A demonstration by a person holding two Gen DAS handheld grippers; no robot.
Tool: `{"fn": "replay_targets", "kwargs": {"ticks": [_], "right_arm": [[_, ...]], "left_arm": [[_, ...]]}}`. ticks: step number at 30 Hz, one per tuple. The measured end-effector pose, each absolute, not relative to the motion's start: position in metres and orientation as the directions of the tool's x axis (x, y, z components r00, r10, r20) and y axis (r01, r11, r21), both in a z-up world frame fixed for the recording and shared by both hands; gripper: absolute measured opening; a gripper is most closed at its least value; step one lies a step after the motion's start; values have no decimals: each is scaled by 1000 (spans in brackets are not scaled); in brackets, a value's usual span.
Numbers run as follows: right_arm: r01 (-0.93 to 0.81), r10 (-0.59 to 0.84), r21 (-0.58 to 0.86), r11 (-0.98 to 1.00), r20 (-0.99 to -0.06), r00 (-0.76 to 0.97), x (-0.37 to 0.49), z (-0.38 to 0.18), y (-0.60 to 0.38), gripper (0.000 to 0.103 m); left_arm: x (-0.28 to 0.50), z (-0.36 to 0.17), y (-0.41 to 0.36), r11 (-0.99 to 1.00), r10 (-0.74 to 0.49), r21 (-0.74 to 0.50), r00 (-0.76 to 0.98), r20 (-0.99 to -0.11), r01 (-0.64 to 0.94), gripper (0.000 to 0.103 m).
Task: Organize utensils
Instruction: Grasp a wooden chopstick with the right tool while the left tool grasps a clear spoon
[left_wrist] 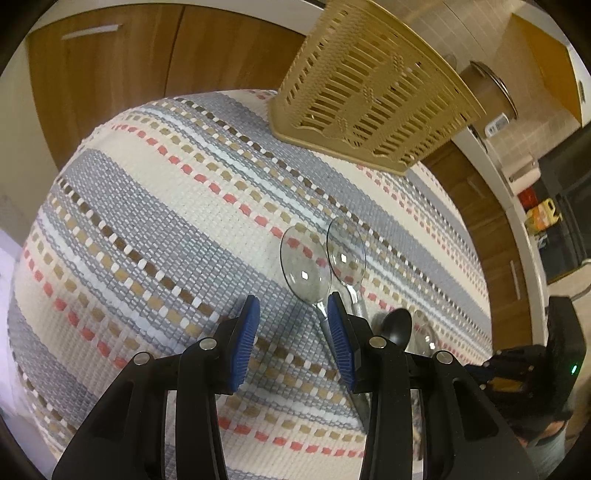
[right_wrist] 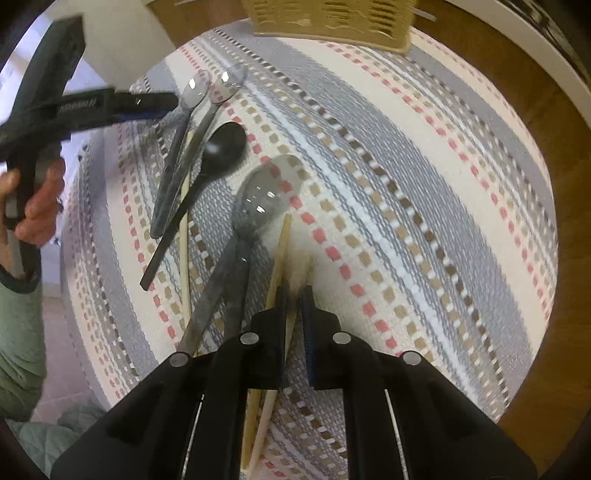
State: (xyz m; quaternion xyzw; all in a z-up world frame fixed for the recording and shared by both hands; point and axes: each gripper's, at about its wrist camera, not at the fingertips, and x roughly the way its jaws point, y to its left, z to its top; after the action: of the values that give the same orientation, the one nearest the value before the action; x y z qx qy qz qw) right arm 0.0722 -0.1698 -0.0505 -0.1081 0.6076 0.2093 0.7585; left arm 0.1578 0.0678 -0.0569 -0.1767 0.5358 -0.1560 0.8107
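Right gripper clamped on a wooden chopstick near the woven mat's near edge; left gripper part-open, empty, beside two clear plastic spoons; slatted basket at far edge.

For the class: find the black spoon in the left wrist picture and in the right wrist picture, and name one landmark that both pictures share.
Left wrist view: the black spoon shows only its bowl, low right, just behind the left gripper's right finger.
Right wrist view: the black spoon lies whole, upper left of centre, its handle running down-left.
Shared landmark: the tan slatted basket at the far end of the striped woven cloth.
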Motion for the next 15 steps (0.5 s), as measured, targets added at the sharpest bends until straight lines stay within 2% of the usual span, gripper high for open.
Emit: {"fn": "replay_targets", "kwargs": {"ticks": [3,10,15], "right_arm": [[-446,156,47,894,-965,210,78,-47,-171,5],[-299,178,92,950,-945,275,127,-36,-212,5],[-227,190,129,965,-943,273,156,-40,-232,5]], "left_arm": [[163,-58,66,885,-451,-461,359,-817,63,37],[166,-54,44,923,-380,-375,351,-856,86,45],[164,-51,15,966,-255,-222,350,-901,132,46]]}}
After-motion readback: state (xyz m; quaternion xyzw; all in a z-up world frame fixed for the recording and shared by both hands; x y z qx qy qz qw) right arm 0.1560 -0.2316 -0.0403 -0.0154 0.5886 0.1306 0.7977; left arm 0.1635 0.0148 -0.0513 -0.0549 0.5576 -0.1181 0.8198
